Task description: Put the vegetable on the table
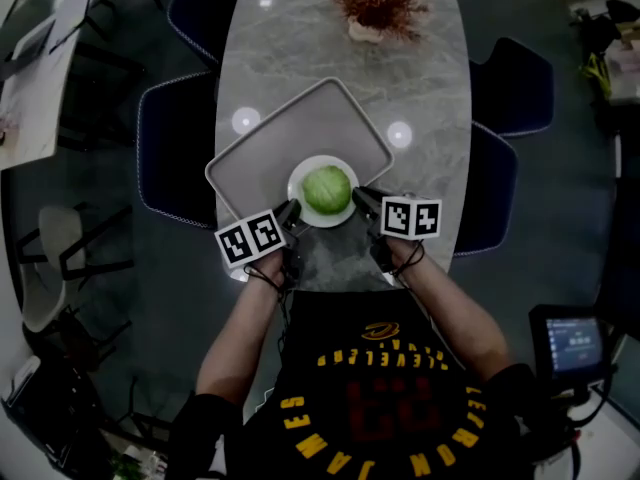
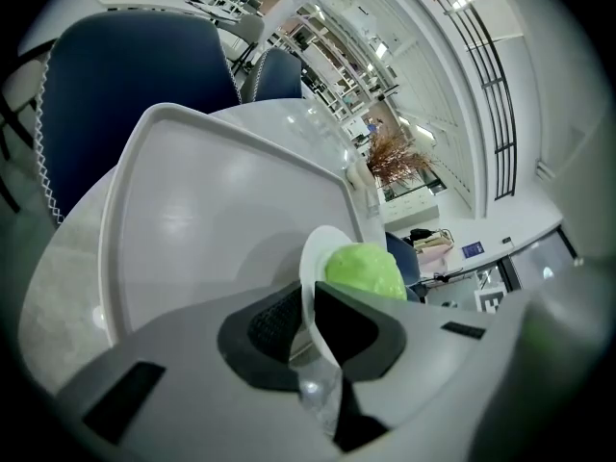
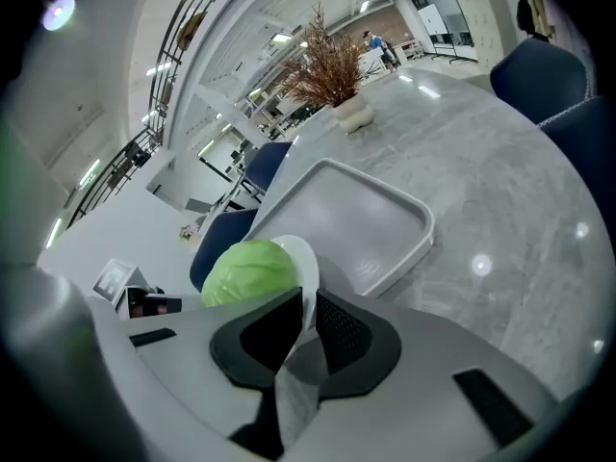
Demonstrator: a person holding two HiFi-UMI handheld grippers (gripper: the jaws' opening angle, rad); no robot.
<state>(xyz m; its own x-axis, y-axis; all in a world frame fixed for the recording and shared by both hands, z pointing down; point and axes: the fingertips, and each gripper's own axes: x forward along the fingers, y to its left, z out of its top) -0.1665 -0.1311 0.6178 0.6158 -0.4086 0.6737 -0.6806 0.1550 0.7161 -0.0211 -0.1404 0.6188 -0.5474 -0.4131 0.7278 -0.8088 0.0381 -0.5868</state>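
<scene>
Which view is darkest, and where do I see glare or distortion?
Head view: dim, with lamp glare spots on the table. Left gripper view: bright, the fisheye bends the tray. Right gripper view: bright, dark corners, cabbage in focus.

Left gripper (image 1: 292,209), right gripper (image 1: 359,197); jaws clamped

Before you is an oval, grey marbled table (image 1: 440,88). A pale grey tray (image 1: 300,128) lies skewed on its near half, close to your left edge. A pot of dried reddish branches (image 1: 375,13) stands at the far end.
</scene>
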